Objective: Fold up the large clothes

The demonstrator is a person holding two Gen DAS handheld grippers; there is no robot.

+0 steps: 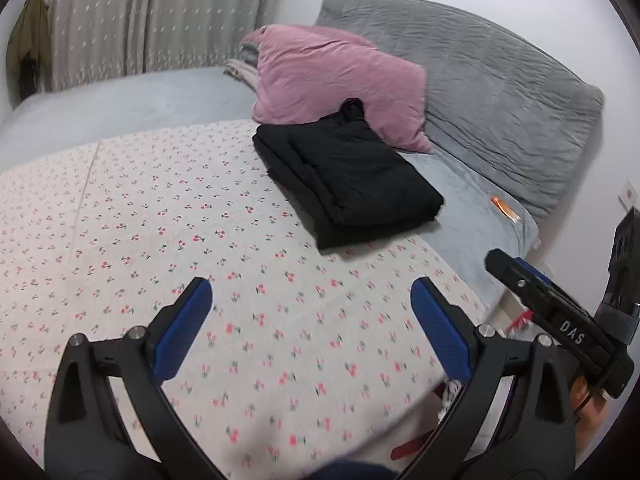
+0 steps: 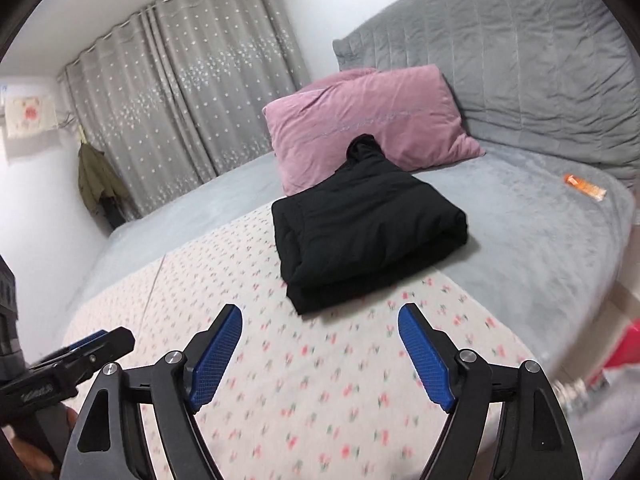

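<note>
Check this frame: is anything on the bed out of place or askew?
One stray: a small orange packet lies loose on the grey blanket near the headboard. The folded black garment sits neat against the pink pillow, its hood poking up.

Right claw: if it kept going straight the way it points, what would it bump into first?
Probably the cherry-print sheet on the bed, since the open right claw tilts down toward it. The folded black garment lies just beyond; depth is hard to judge.
</note>
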